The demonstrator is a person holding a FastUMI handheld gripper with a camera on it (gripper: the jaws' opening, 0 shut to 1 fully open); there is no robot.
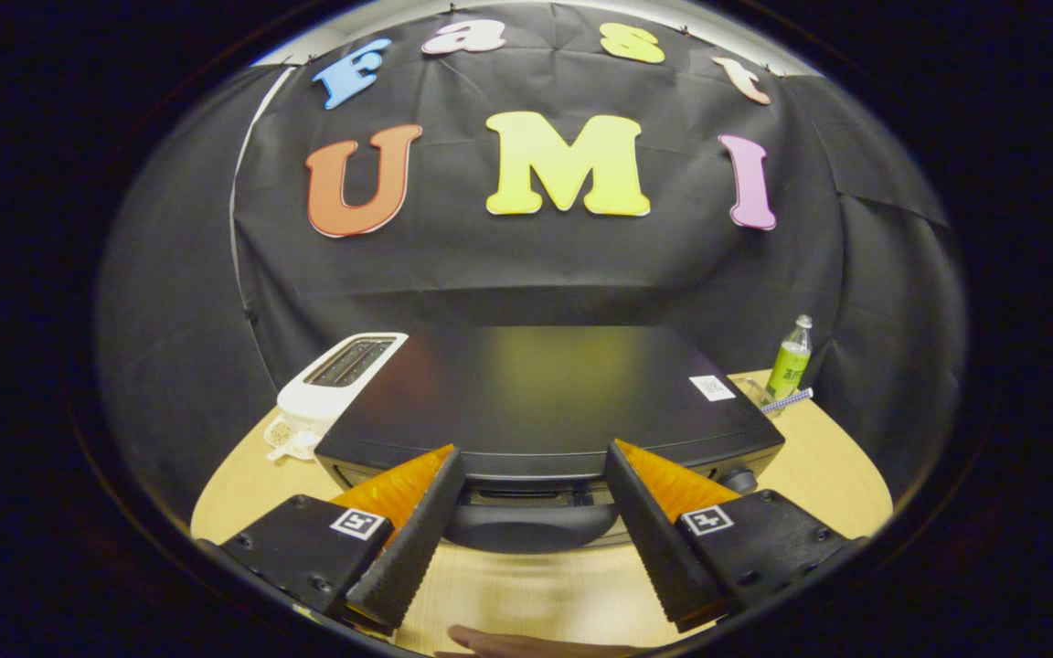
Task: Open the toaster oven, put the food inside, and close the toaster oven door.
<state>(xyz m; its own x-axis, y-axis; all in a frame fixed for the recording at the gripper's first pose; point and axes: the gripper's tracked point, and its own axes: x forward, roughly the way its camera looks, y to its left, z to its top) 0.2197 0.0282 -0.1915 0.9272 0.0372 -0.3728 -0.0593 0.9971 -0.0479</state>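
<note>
Pale wood of the table (526, 594) is seen under the gripper (534, 457), its fingers held apart either side of the oven (545, 393) door handle (531, 528), apparently to pull it open. Behind, a toaster (336, 379) and bottle (790, 361) are stood.
</note>
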